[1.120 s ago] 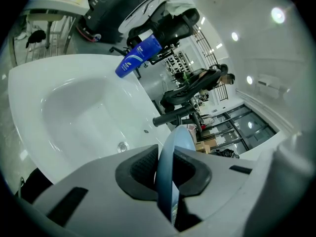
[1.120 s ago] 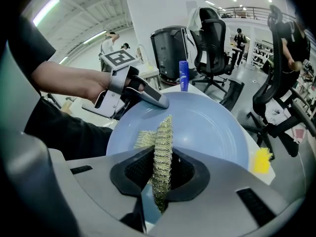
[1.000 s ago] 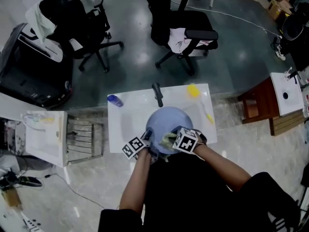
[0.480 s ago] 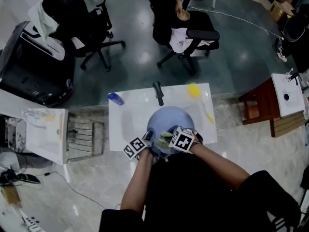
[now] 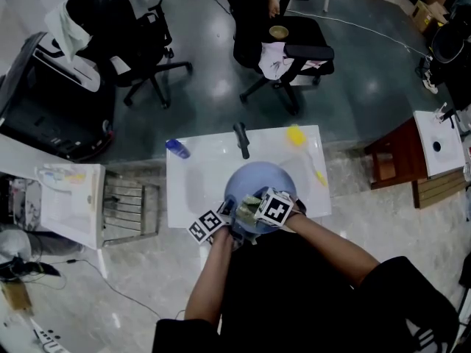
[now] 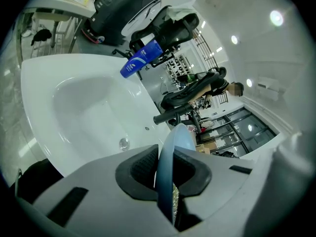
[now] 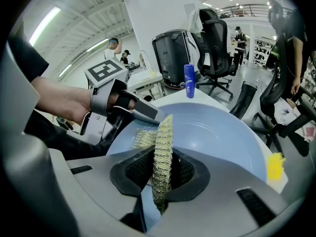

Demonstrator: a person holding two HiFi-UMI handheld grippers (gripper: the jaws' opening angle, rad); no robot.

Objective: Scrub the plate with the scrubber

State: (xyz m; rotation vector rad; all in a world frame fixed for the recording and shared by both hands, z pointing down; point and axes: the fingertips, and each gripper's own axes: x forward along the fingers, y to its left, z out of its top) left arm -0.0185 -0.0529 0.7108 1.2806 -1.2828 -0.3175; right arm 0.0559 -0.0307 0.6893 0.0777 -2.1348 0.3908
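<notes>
Plate (image 7: 212, 132) clamped by left hand-held gripper (image 6: 165, 171); right hand-held gripper (image 7: 160, 171) grips scrubber (image 7: 164, 132).

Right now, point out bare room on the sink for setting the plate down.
Bare: the sink basin between blue bottle and plate; also the back rim between tap and yellow brush. Crowded: the near edge, where left claw and right claw hold plate and scrubber.

the person wears a black top (image 5: 309, 300), forearms bare. the left gripper (image 6: 165, 169) and right gripper (image 7: 160, 169) are pale grey with black ribbed pads (image 7: 134, 172), each bearing a white cube (image 5: 276, 209) of black square markers.
</notes>
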